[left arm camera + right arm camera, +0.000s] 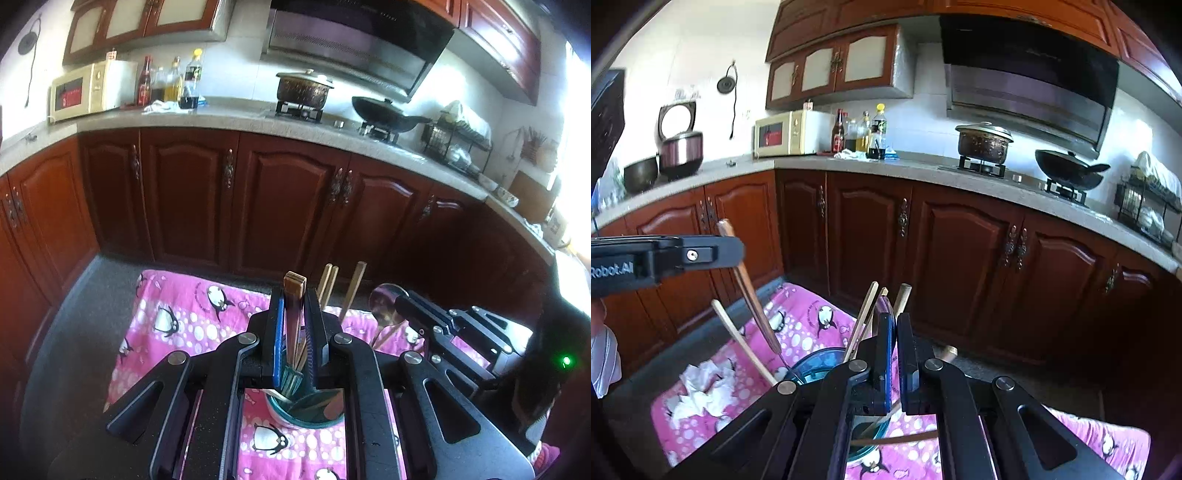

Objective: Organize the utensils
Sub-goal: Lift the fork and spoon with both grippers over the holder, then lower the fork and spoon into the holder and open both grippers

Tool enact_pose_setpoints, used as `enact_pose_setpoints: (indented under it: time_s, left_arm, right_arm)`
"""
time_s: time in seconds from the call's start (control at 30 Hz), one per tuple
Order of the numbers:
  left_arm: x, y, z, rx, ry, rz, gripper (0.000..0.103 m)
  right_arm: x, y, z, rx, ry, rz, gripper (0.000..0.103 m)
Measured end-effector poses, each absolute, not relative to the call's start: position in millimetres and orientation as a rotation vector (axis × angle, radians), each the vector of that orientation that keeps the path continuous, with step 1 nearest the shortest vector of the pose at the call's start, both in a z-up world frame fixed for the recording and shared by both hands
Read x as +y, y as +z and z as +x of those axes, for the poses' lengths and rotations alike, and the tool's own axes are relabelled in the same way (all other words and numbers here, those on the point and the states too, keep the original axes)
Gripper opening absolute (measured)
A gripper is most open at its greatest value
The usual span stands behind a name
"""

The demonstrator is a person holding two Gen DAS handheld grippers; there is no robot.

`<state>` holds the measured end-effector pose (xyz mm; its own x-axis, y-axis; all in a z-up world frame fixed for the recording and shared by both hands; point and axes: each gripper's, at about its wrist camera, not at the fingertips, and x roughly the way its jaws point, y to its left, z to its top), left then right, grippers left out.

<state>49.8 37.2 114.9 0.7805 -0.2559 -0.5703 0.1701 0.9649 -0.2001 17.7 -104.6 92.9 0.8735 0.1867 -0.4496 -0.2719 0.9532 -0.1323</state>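
Above pink cloth [184,325], left hand-held gripper [294,325] pinches upright chopsticks [294,291].

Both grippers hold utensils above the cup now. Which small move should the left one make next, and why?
Probably lower the left gripper a little, then open. Its jaws clamp a pair of chopsticks whose tips already point into the teal cup on the pink cloth.

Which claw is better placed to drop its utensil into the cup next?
Left. The left claw is shut on upright chopsticks whose lower ends already reach into the teal cup directly below. The right claw sits off to the side, by the metal spoon.
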Motion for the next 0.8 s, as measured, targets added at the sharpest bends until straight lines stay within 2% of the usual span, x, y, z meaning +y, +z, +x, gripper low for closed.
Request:
enact_pose_setpoints:
  time_s: [0.4, 0.8]
  left_arm:
    - [17.1, 79.8, 62.0, 0.690, -0.215, -0.078, 0.009]
    - [9.4, 61.0, 63.8, 0.727, -0.202, -0.063, 0.009]
  right_arm:
    - [-91.2, 54.9, 19.2, 0.486, 0.253, -0.297, 0.002]
    - [-90.3, 19.1, 7.8, 0.601, 0.312, -0.250, 0.003]
